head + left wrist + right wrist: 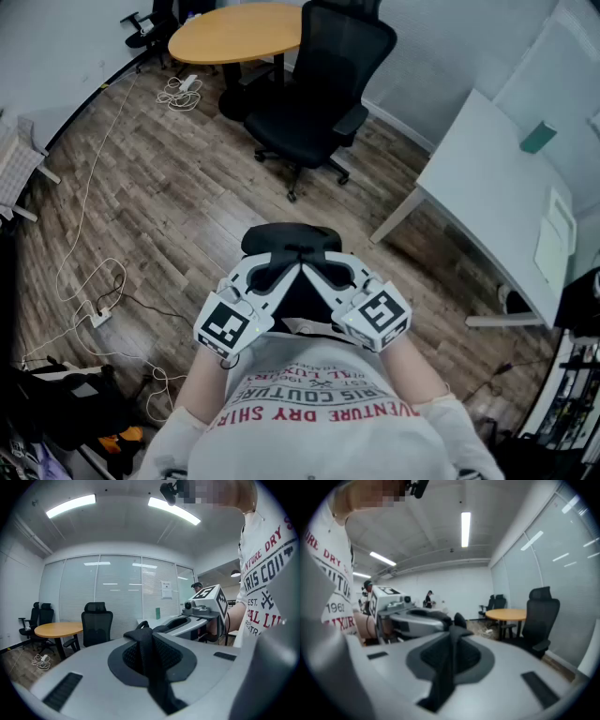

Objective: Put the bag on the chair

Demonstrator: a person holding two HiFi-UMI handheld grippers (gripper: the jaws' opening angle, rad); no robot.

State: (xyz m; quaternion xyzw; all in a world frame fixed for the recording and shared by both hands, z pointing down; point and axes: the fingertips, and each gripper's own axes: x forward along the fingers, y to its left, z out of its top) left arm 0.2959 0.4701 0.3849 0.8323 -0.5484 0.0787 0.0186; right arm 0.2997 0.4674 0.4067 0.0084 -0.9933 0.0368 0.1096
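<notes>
Ahead of the bag (289, 242), chair (323, 84) stands beside table (239, 33), desk (487, 187) at right

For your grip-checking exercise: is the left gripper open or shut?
Shut: the left gripper clamps a black fabric bag strap between grey jaws.

Bag (289, 240) mostly covered by left gripper (277, 274) and right gripper (326, 272); only its far end shows past their tips. Chair (337, 66) ahead: headrest cut by top edge. Figure (428, 598) beyond right gripper too small to tell.
</notes>
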